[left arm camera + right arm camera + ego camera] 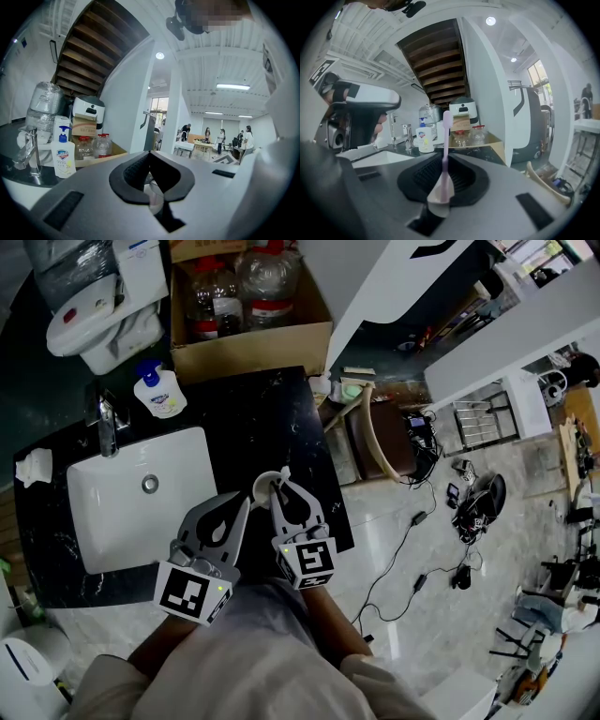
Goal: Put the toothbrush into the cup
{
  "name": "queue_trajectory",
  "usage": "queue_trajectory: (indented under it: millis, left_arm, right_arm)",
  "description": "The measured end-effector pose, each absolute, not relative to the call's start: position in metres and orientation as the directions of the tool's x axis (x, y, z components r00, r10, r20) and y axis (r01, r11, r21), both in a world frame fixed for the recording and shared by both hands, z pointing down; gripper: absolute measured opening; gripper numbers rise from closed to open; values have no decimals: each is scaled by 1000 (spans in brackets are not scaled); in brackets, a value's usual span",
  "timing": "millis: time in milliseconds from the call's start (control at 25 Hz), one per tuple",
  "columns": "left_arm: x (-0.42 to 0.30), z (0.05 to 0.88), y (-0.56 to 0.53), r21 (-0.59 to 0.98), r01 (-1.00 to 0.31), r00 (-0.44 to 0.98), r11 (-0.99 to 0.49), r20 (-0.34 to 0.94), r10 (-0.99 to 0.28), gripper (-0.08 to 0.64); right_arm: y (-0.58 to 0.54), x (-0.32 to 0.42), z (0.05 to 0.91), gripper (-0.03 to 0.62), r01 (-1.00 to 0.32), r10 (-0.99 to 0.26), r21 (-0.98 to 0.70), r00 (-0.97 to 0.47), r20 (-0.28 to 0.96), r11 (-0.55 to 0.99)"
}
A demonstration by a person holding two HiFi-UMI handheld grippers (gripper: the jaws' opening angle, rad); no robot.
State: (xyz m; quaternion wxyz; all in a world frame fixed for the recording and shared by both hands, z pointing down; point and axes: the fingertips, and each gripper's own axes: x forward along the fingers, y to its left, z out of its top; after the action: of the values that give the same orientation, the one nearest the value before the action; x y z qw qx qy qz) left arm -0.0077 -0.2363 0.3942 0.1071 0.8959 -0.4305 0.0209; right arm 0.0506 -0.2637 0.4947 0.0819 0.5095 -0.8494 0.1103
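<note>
Your left gripper (247,502) pinches the left rim of the white cup (265,487), which stands on the black worktop (305,427) just beside the sink (131,521). Your right gripper (281,486) is clenched on the pink toothbrush (444,154), held upright with its bristles up, at the cup's right rim.

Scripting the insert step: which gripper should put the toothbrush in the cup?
Right gripper: its jaws are shut on the toothbrush, brush head outward, tips right at the cup. Left gripper looks clamped on the cup's rim, so it only steadies.
</note>
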Motion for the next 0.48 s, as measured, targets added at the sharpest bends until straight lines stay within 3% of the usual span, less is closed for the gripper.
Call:
queue_trajectory:
  millis: [480]
  left_arm:
    - [-8,392,-237,174,-771,634,-612,122,-764,8]
  right_arm:
    - [-264,52,493,84,-885,-848,-107,-466,253,454]
